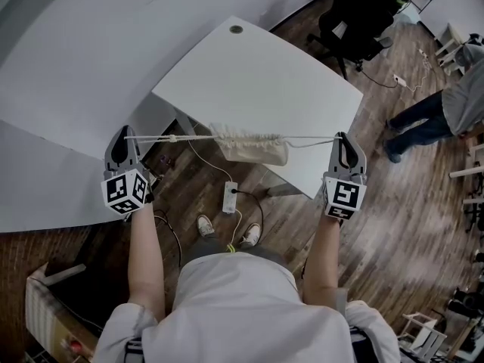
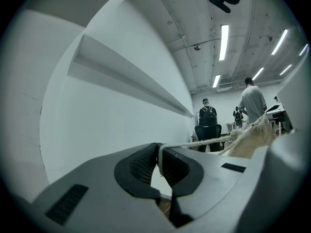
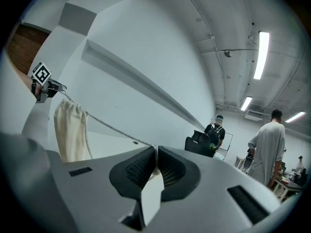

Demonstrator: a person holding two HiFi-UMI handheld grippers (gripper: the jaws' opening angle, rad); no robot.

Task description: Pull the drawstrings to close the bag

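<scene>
Drawstrings [image 1: 181, 138] stretch taut between left hand-held gripper [image 1: 123, 141] and right hand-held gripper [image 1: 345, 141], each clamped on one cord; level, opposing pulls should finish cinching the cloth bag [image 1: 253, 150].

Cream cloth drawstring bag [image 1: 253, 148] is hanging from white cord [image 1: 189, 138], which is stretching taut between left tongs [image 1: 123, 134] and right tongs [image 1: 342, 137], above white surface [image 1: 265, 82] edge.

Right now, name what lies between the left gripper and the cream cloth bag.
Only the taut white drawstring, from left gripper to cream cloth bag, in the head view.
</scene>
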